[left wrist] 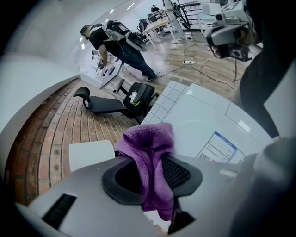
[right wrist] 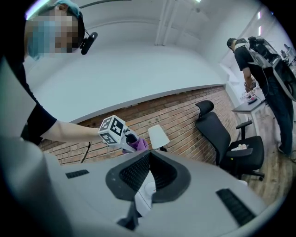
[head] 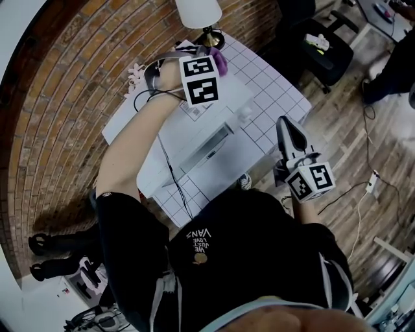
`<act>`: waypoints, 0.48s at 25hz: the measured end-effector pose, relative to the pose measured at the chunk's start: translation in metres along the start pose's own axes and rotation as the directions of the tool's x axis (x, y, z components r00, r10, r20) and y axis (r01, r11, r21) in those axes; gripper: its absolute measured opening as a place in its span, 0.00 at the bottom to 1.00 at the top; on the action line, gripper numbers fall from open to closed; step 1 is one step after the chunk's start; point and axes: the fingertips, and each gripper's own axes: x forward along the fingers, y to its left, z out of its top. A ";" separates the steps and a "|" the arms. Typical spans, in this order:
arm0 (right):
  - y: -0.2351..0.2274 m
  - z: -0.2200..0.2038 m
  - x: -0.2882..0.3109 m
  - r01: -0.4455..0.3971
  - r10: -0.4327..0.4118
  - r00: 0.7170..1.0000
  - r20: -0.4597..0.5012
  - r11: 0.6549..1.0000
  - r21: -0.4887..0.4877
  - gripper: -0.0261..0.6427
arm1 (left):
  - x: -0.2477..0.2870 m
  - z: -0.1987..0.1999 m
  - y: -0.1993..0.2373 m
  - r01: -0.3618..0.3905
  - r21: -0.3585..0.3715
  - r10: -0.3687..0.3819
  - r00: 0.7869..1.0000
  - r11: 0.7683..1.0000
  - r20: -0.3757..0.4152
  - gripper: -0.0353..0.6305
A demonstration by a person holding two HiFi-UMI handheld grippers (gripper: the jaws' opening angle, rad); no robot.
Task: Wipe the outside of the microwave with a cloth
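The white microwave (head: 194, 126) stands on a white gridded table (head: 275, 97) against the brick wall. My left gripper (head: 214, 57) is over the microwave's far top end, shut on a purple cloth (head: 220, 63). In the left gripper view the cloth (left wrist: 149, 152) bunches between the jaws above the microwave's white top (left wrist: 203, 120), next to a printed label (left wrist: 217, 148). My right gripper (head: 284, 120) is held off the table's right side, away from the microwave, its jaws shut with nothing between them. The right gripper view shows the left gripper (right wrist: 121, 135) and the cloth (right wrist: 139, 144) from afar.
A table lamp (head: 199, 13) stands at the table's far end, close to the cloth. A black office chair (head: 321, 45) is to the right on the wood floor. Another person (left wrist: 118, 41) stands at a desk farther off. Cables (head: 360, 194) trail on the floor.
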 end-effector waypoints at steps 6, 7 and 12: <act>0.011 -0.002 0.002 -0.013 0.013 1.000 0.006 1.000 0.001 0.04 | -0.020 -0.015 -0.015 -0.004 -0.012 0.004 0.999 1.000 0.038 0.25; 0.016 -0.002 0.004 -0.016 0.016 1.000 0.003 1.000 -0.002 0.04 | -0.025 -0.022 -0.021 -0.009 -0.005 0.009 0.999 1.000 0.035 0.25; 0.051 -0.007 0.012 -0.063 0.063 0.998 -0.007 0.998 -0.021 0.04 | -0.063 -0.063 -0.059 -0.025 0.002 0.025 0.999 1.000 0.030 0.25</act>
